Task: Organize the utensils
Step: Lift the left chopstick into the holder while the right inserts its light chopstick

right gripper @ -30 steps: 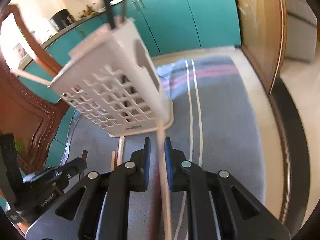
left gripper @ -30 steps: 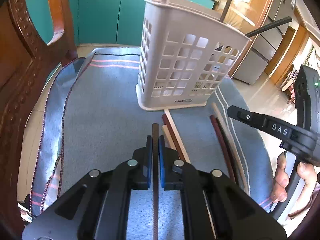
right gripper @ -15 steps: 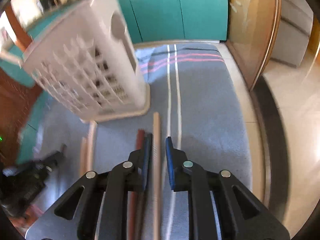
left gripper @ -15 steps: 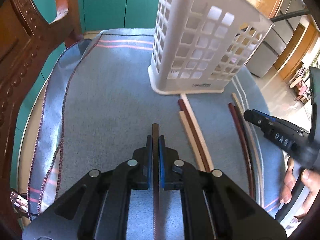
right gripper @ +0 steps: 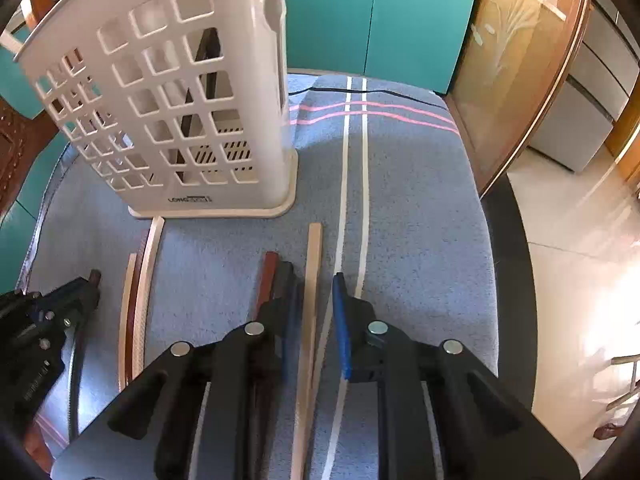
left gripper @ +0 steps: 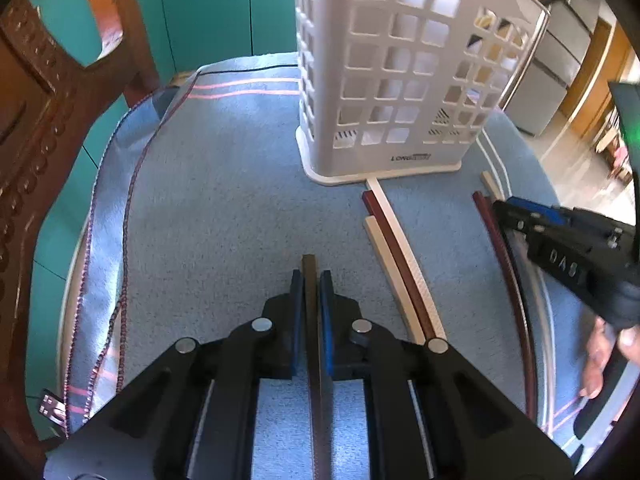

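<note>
A white slotted utensil basket (left gripper: 400,80) stands upright on the blue cloth, with dark utensils inside (right gripper: 206,52). My left gripper (left gripper: 311,276) sits low over the cloth in front of it. Its pads hold a dark brown chopstick (left gripper: 309,264), and its jaws are starting to open. My right gripper (right gripper: 314,276) is open. A pale wooden chopstick (right gripper: 314,248) lies flat on the cloth between its jaws with a gap on the right side. A red-brown chopstick (right gripper: 268,276) lies beside the right gripper's left finger. Three more chopsticks (left gripper: 394,256) lie together between the two grippers.
The blue striped cloth (left gripper: 220,200) covers a round table. A carved wooden chair (left gripper: 40,120) stands at the left and teal cabinets (left gripper: 224,8) behind. A person's hand (left gripper: 600,352) holds the right gripper. Tiled floor (right gripper: 560,240) drops off past the table's right edge.
Both grippers have sunk toward the cloth and tipped downward. The right gripper, which gripped the pale chopstick, has let it go onto the cloth beside the red-brown one.
</note>
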The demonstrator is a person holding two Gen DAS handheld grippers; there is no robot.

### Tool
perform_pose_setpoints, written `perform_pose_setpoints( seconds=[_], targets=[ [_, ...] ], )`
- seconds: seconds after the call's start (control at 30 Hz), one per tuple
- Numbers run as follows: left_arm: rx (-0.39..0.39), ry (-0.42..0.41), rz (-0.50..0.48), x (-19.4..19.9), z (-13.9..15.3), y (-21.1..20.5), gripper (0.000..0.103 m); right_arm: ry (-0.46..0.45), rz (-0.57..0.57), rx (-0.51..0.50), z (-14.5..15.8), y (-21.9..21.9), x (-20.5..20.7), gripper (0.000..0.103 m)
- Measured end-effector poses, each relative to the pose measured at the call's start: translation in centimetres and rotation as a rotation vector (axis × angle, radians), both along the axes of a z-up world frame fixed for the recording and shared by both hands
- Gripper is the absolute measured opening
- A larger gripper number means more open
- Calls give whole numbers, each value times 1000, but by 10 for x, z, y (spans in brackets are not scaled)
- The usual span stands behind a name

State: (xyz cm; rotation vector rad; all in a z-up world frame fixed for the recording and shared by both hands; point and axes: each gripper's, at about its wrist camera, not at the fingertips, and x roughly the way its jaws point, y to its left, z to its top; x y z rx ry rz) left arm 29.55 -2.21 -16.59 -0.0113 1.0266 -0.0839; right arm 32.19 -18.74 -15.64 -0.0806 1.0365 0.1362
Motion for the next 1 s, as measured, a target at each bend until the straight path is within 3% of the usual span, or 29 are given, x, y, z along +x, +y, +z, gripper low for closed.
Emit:
perform_pose_setpoints(
  seconds=[0.07, 0.2, 0.3, 0.57, 0.73, 1.0],
  targets=[
    [3, 3, -4, 1, 2, -3, 8, 6, -1, 23, 2, 1, 1, 8],
    [-53, -2, 4, 0, 7, 0, 7, 2, 1, 82, 7, -2, 4, 7],
    [-67, -75, -21, -11, 31, 0, 7, -34, -2, 121, 13, -8, 5, 6],
    [-160, -343, -35, -91, 139, 15, 7, -218, 16, 331, 97, -48, -60, 6],
    [-172, -488, -27, -123, 201, 19, 7, -298, 9, 425, 137, -71, -103, 7],
    [-167, -767, -20, -101, 319, 17, 7, -498, 11, 485, 235, -76, -100, 7]
  ],
)
